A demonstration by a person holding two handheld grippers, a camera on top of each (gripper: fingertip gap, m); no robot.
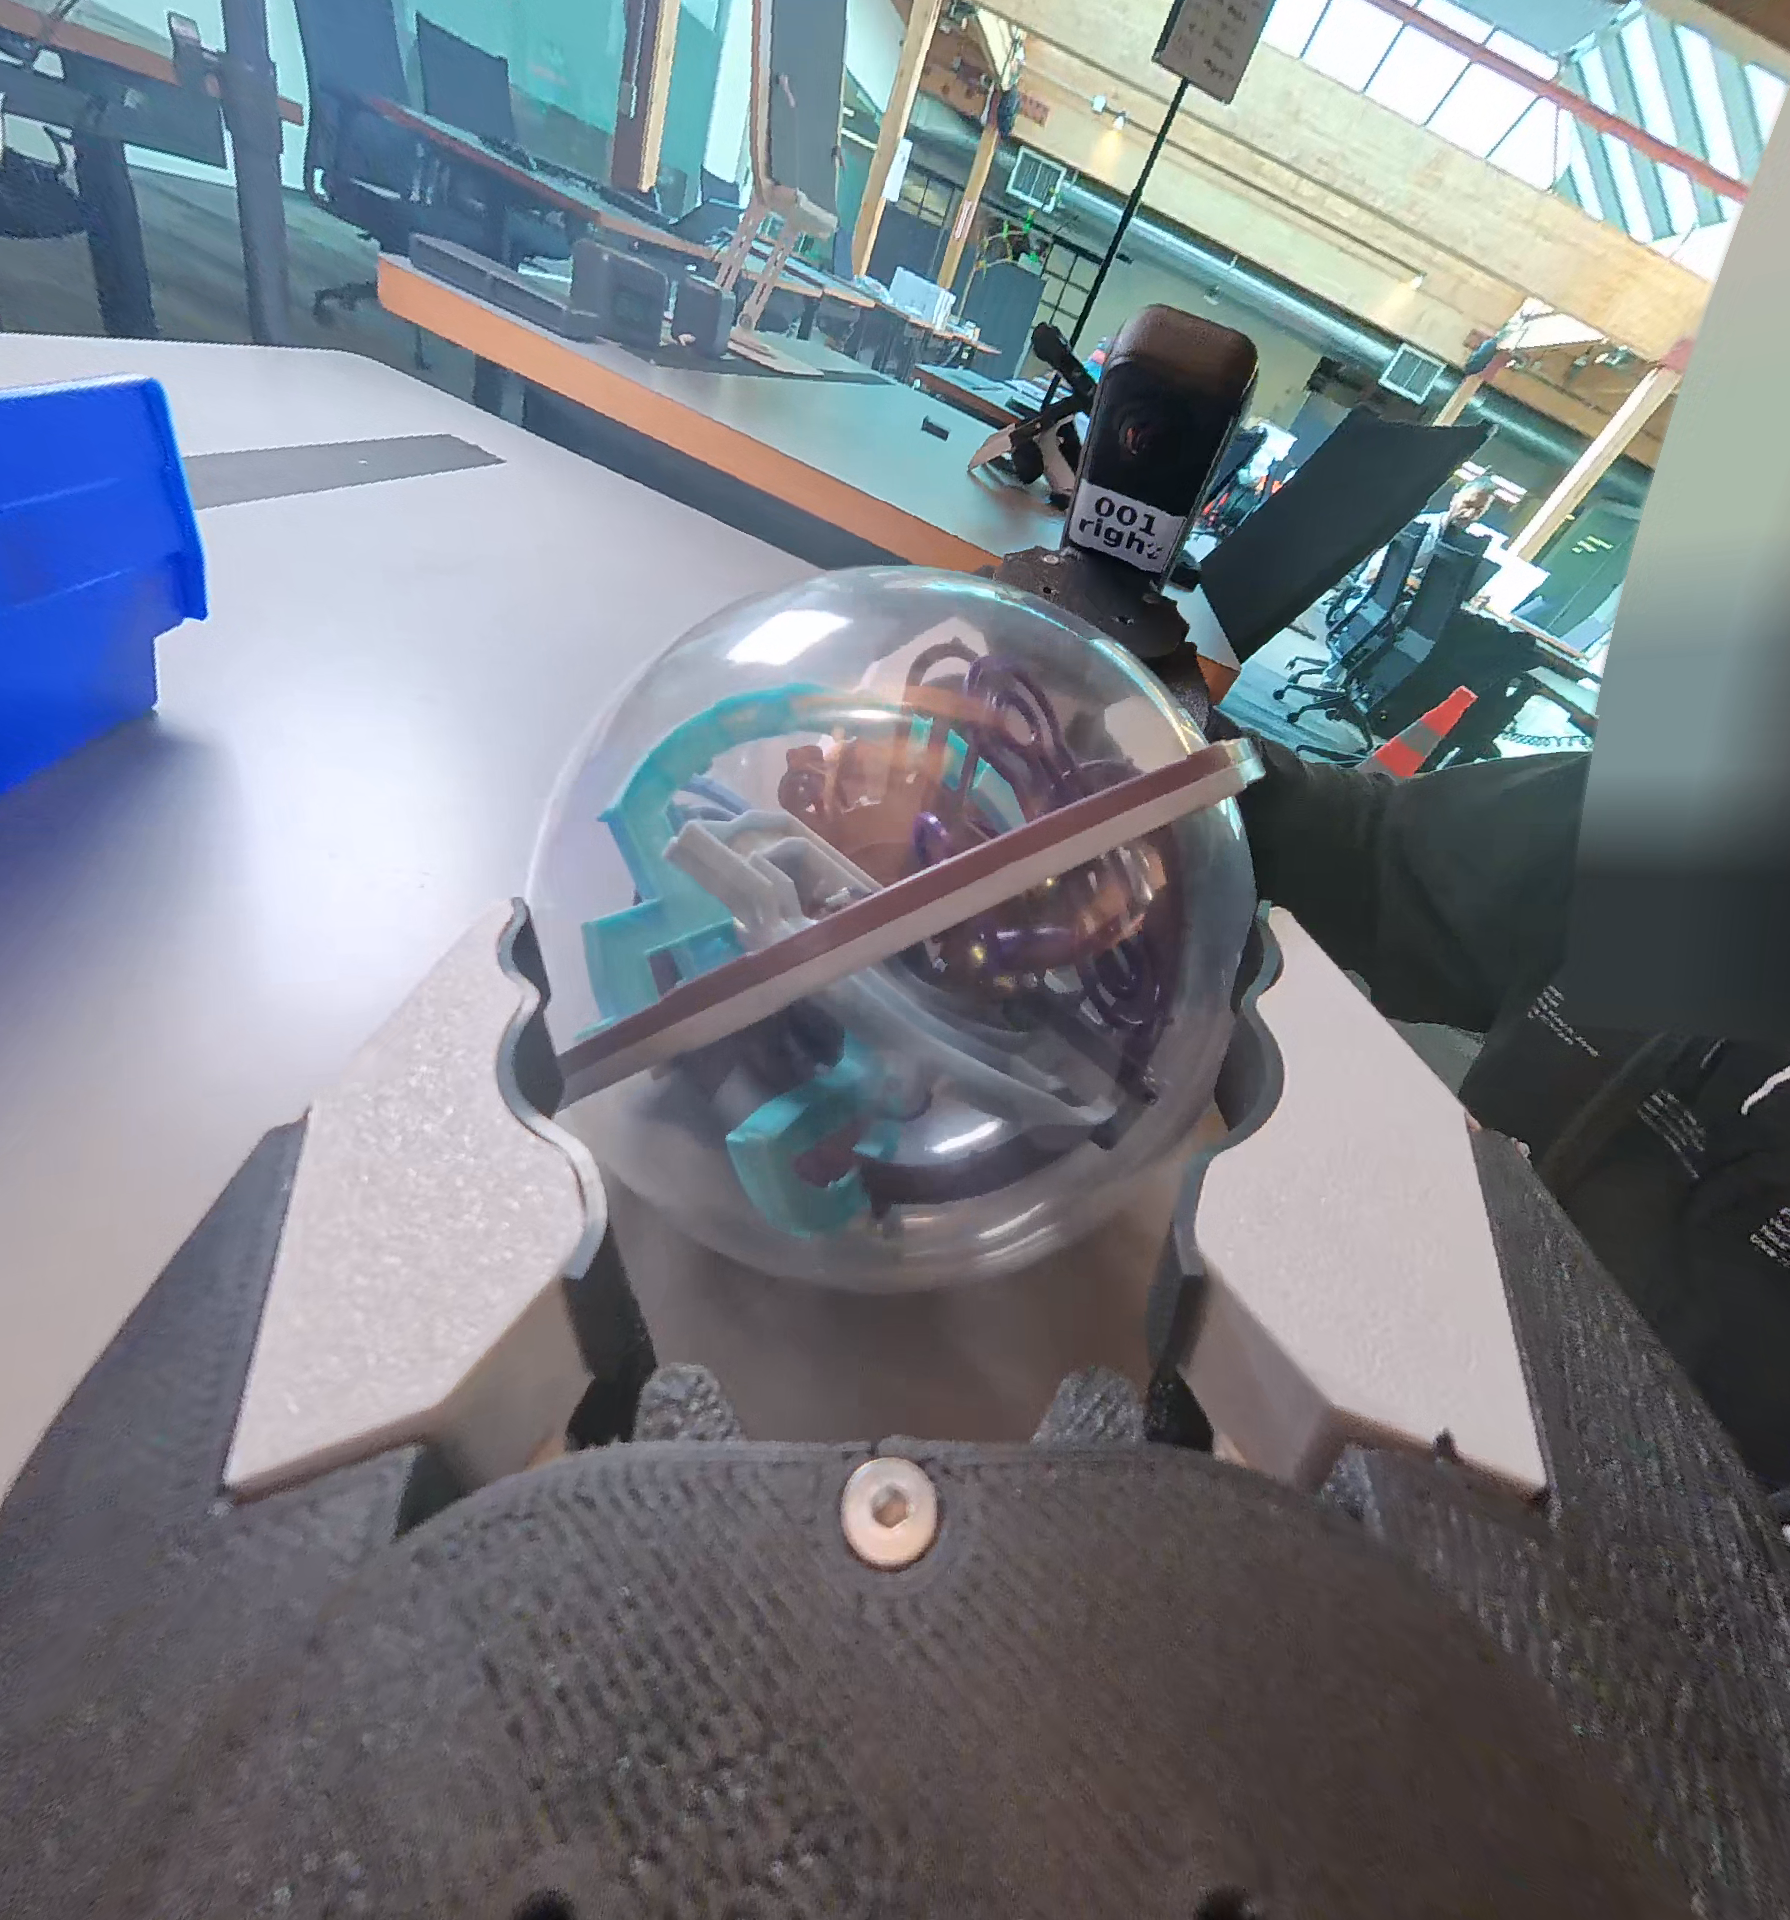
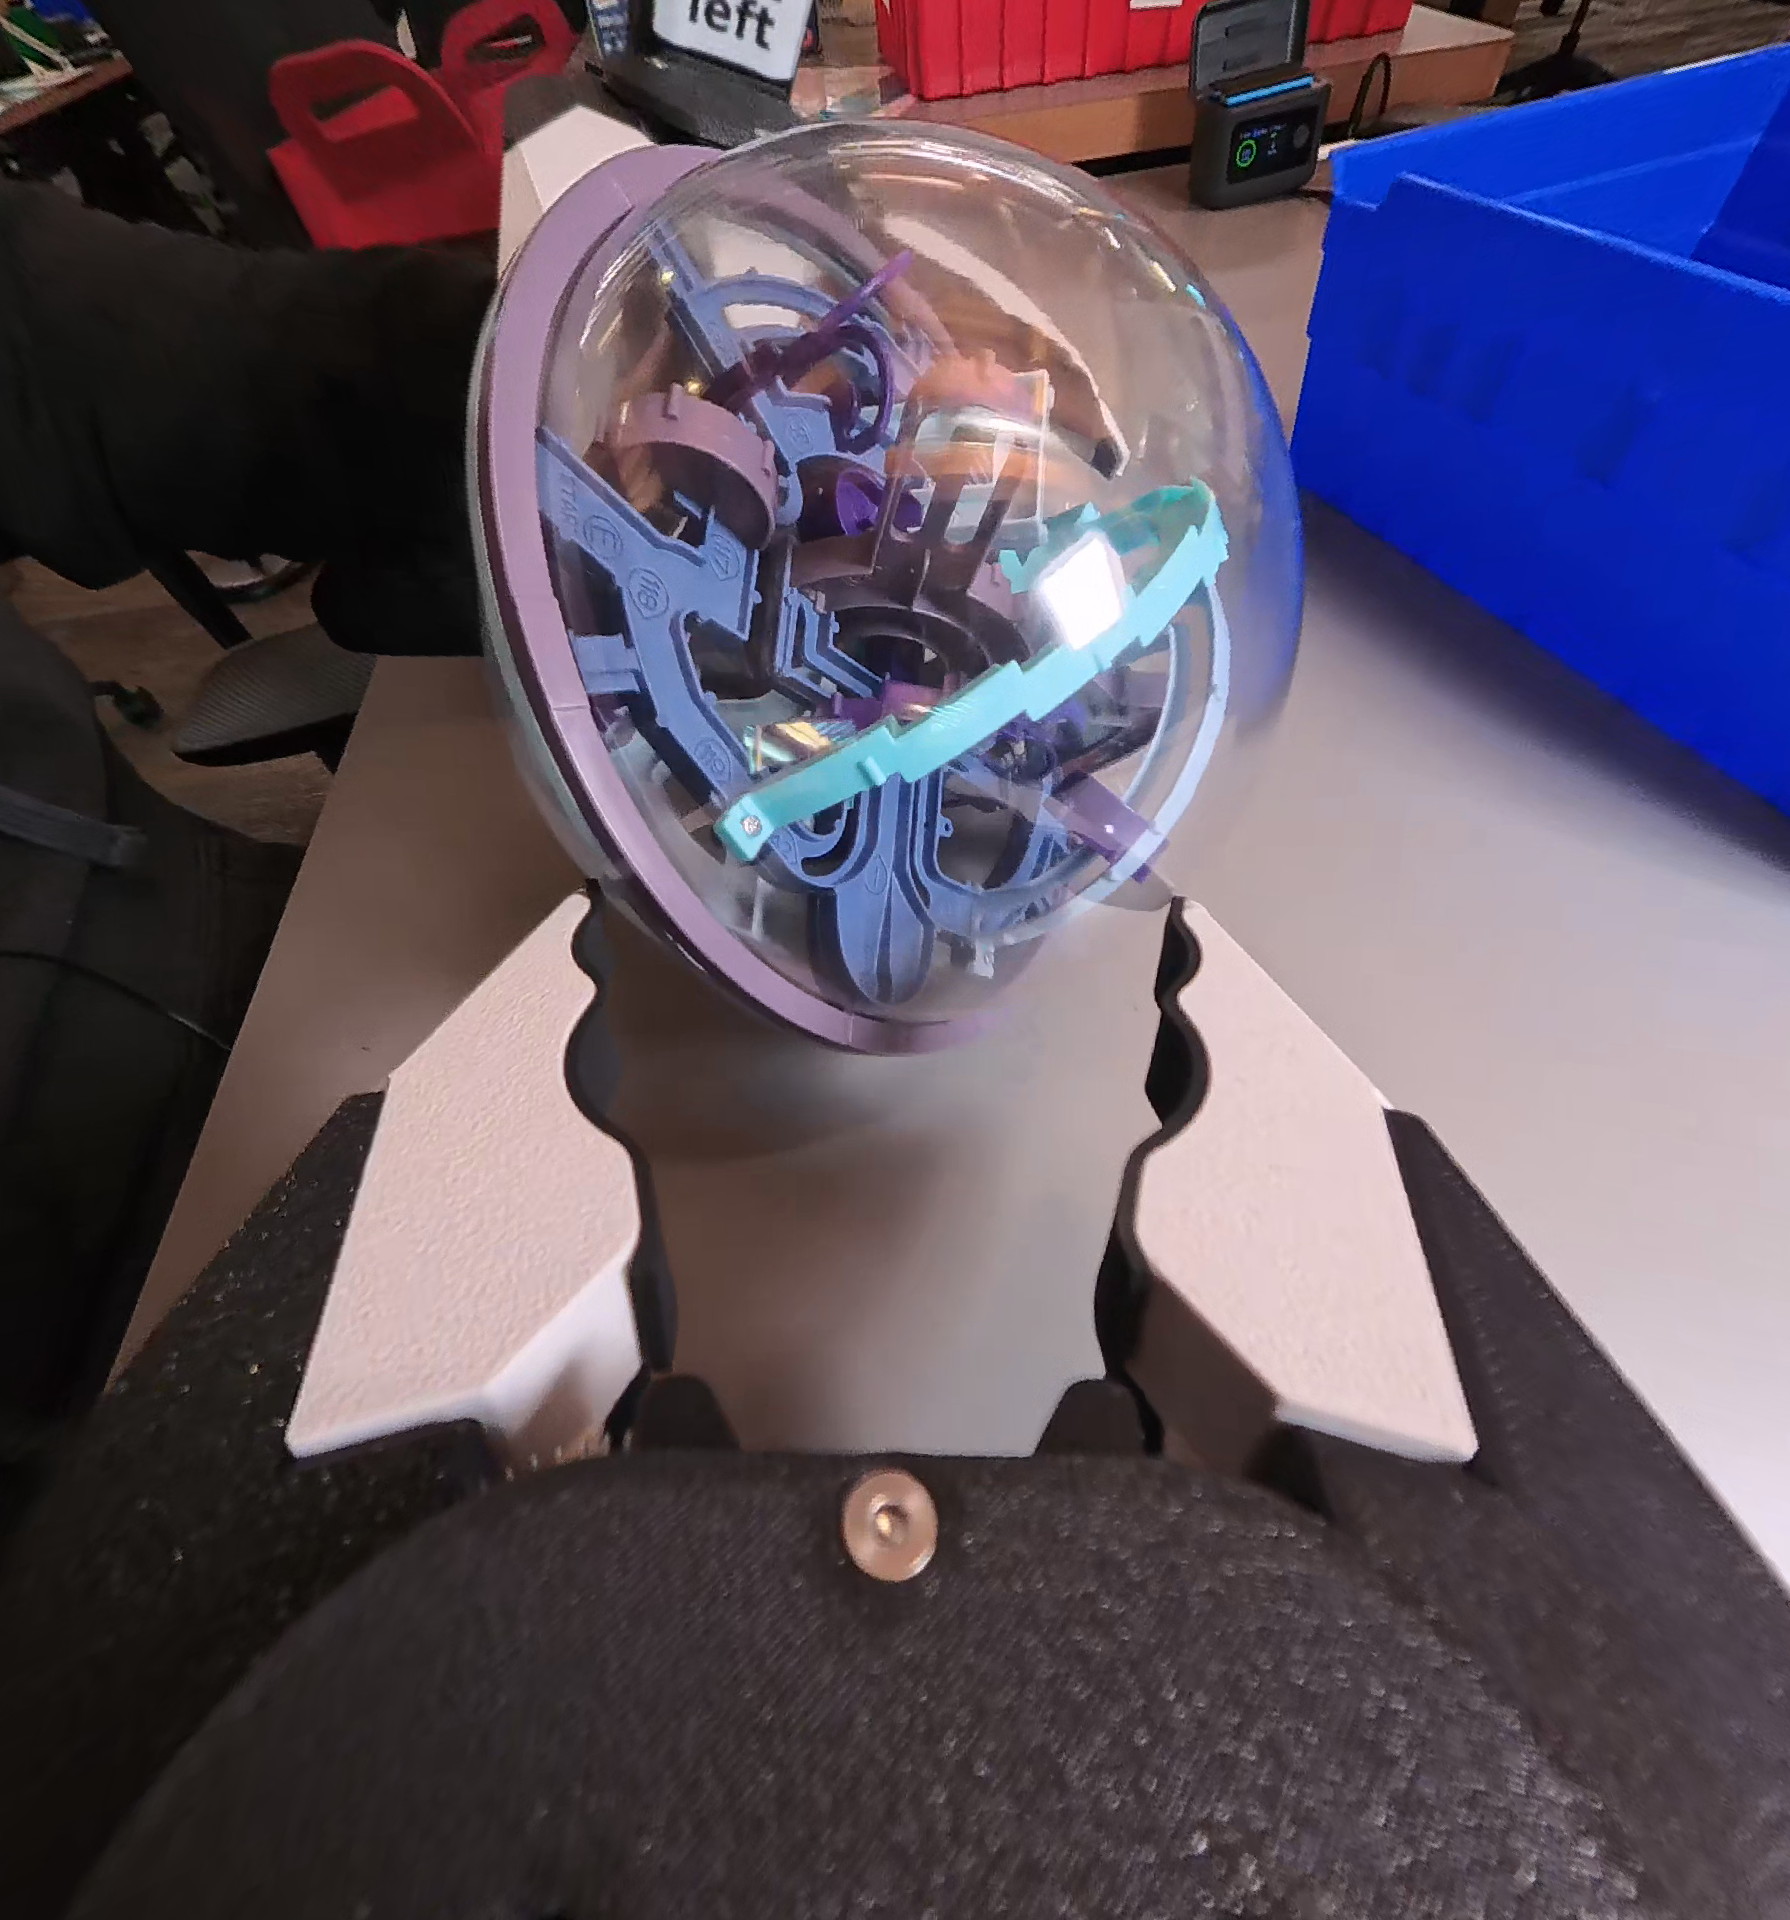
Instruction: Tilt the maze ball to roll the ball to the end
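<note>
- Clear-shelled maze ball point(image 1: 886, 925), seam ring tilted, sits between my left gripper point(image 1: 886, 997) jaws; both pads press its sides, wide apart.
- My right gripper point(image 2: 875, 997): jaws open, the ball just ahead of the tips, not gripped.
- Grey counter point(image 1: 351, 779) beneath.
- Blue bin point(image 2: 1597, 416) beside.

Tabletop point(image 1: 371, 665): pale grey, smooth, matte. Blue bin point(image 1: 49, 582) at 9 o'clock in the left wrist view, at 2 o'clock point(image 2: 1597, 447) in the right wrist view. Dark flat strip point(image 1: 340, 468) at 10 o'clock, beyond the bin. Maze ball point(image 2: 870, 582) at centre; contact with the tabletop cannot be told.
</note>
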